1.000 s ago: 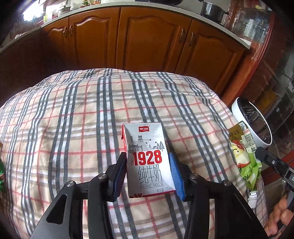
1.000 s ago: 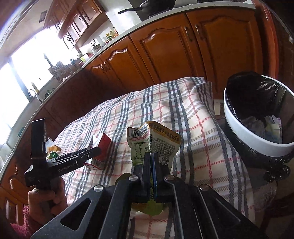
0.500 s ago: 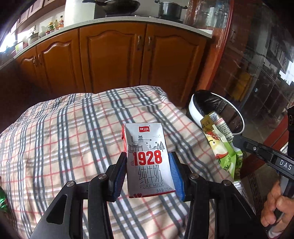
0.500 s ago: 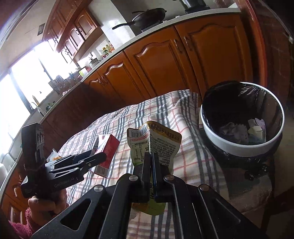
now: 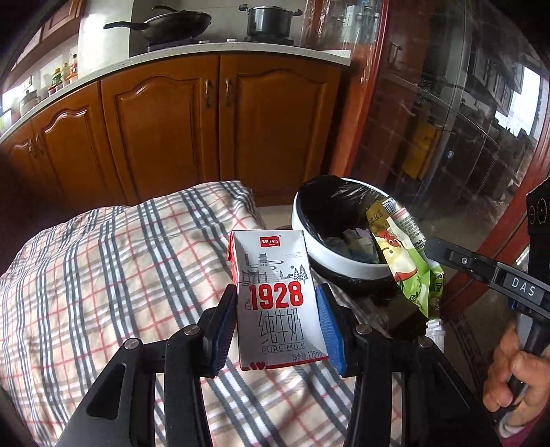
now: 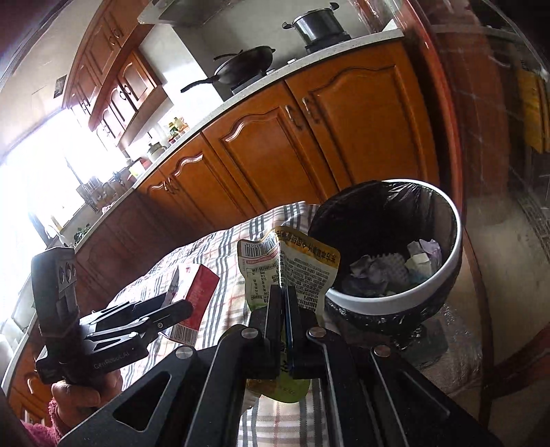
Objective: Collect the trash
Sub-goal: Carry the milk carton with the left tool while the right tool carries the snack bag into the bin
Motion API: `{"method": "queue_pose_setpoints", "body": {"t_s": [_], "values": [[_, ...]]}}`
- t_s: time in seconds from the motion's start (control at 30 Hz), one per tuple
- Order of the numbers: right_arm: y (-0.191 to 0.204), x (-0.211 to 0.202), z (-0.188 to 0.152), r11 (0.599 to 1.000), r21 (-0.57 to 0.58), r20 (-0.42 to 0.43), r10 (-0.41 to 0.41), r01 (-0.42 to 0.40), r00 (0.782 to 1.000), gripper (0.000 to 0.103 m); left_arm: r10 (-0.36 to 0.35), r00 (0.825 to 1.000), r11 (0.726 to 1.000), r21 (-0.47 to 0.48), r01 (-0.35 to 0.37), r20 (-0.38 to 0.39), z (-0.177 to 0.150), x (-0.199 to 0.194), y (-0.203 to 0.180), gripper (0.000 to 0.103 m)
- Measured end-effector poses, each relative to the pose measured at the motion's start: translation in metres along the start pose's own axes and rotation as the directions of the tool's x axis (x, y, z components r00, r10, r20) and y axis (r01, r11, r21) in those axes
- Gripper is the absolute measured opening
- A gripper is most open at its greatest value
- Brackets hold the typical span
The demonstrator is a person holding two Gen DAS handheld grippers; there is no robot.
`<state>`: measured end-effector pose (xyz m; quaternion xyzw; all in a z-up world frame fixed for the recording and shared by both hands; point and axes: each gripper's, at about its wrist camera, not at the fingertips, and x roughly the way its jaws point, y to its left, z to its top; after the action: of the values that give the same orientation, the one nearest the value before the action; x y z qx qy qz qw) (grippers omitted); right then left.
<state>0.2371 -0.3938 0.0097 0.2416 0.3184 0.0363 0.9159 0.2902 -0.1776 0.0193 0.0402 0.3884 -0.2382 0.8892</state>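
Observation:
My left gripper (image 5: 276, 309) is shut on a white and red milk carton (image 5: 276, 295) marked 1928, held upright above the plaid cloth. In the right wrist view the same carton (image 6: 196, 299) shows at the left, in the left gripper (image 6: 178, 306). A green and yellow snack pouch (image 6: 292, 271) is pinched flat in my right gripper (image 6: 285, 302), which is shut on it. In the left wrist view that pouch (image 5: 402, 261) hangs in front of the bin. The white bin (image 5: 340, 261) (image 6: 395, 295) has a black liner and stands past the table's right end.
The plaid cloth (image 5: 120, 268) covers the table. Crumpled paper (image 6: 388, 268) lies in the bin. Wooden cabinets (image 5: 172, 130) run behind, with a wok (image 5: 168, 25) and a pot (image 5: 270, 20) on the counter. A glass door (image 5: 447, 137) stands on the right. A hand (image 5: 512, 371) grips the right tool.
Both grippers have swung right toward the bin, each still holding its item. The bin has come from the picture's edge into full view, closer to both.

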Motion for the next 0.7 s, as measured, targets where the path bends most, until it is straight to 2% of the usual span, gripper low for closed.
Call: {"method": "queue_pose_setpoints", "body": {"t_s": [0.37, 0.7], "values": [[-0.042, -0.011, 0.023, 0.998, 0.051, 0.051, -0.05, 0.047, 0.997, 0.001, -0.075, 0.997, 0.997, 0.025, 0.075, 0.005, 0.043, 0.027, -0.011, 0.044], [-0.077, 0.007, 0.056, 0.993, 0.097, 0.045, -0.077, 0.072, 0.996, 0.001, -0.155, 0.987, 0.987, 0.034, 0.157, -0.037, 0.096, 0.08, -0.026, 0.044]]}}
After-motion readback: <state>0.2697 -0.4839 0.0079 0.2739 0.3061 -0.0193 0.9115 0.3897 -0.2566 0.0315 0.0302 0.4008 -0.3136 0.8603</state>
